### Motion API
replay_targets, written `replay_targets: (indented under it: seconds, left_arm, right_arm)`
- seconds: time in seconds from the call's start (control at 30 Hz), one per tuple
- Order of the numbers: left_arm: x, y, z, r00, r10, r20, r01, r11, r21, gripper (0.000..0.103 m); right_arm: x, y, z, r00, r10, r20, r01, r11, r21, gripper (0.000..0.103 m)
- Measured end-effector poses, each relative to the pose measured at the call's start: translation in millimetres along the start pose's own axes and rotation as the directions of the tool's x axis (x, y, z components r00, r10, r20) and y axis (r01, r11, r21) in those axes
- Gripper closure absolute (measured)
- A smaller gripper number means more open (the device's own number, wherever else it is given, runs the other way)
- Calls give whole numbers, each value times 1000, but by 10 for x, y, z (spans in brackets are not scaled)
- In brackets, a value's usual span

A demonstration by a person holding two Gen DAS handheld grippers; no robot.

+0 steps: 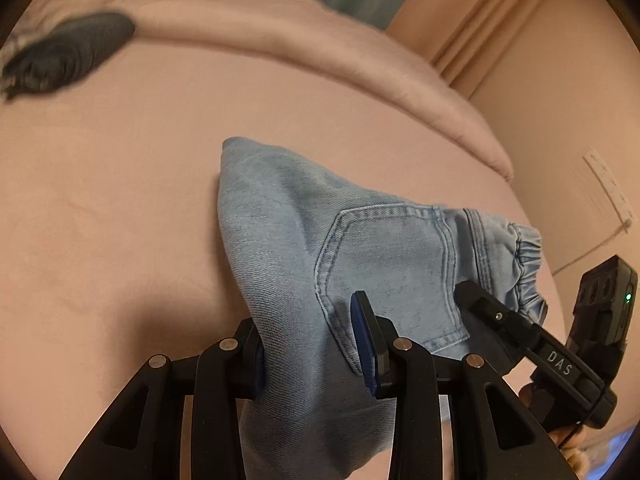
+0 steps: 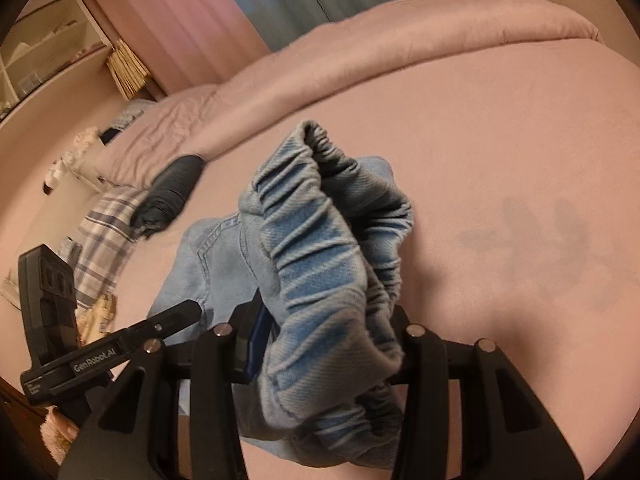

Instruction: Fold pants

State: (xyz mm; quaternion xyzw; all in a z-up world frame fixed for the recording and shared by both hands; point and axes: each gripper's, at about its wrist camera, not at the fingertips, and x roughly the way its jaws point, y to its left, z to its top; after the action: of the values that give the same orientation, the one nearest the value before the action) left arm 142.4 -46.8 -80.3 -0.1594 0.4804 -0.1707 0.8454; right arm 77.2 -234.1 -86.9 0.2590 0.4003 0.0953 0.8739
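The pants [image 1: 304, 256], light-blue denim, hang bunched above the pink bed [image 1: 120, 200], with the left claw [image 1: 316, 356] clamped on the fabric beside the back pocket [image 1: 392, 272] and the right claw [image 2: 328, 344] clamped on the elastic waistband [image 2: 320, 240].

Light blue pants [image 1: 304, 248], pink bedsheet [image 1: 120, 200], perhaps grey garment [image 1: 68, 56]

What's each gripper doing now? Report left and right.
Left gripper: shut on the jeans, beside the back pocket.
Right gripper: shut on the jeans' elastic waistband.
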Motion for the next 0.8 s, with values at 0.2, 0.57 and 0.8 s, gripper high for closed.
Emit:
replay_targets:
  seconds: [0.2,0.57,0.8]
  left_arm:
    - [189,47,-142,996,88,4,-88,995,47,59]
    - [7,168,-434,996,69,63,-64,995,-72,46]
    - [-386,94,-658,995,82,57,-79,995,-54,34]
  right_arm:
    - [285,-117,-138,996,-81,-42,80,996,-34,49]
    - [183,-176,-220,997,-80,-7,80,997,-25,42]
    - [-96,-115,-335,986,-170,-5,170,985,38,28]
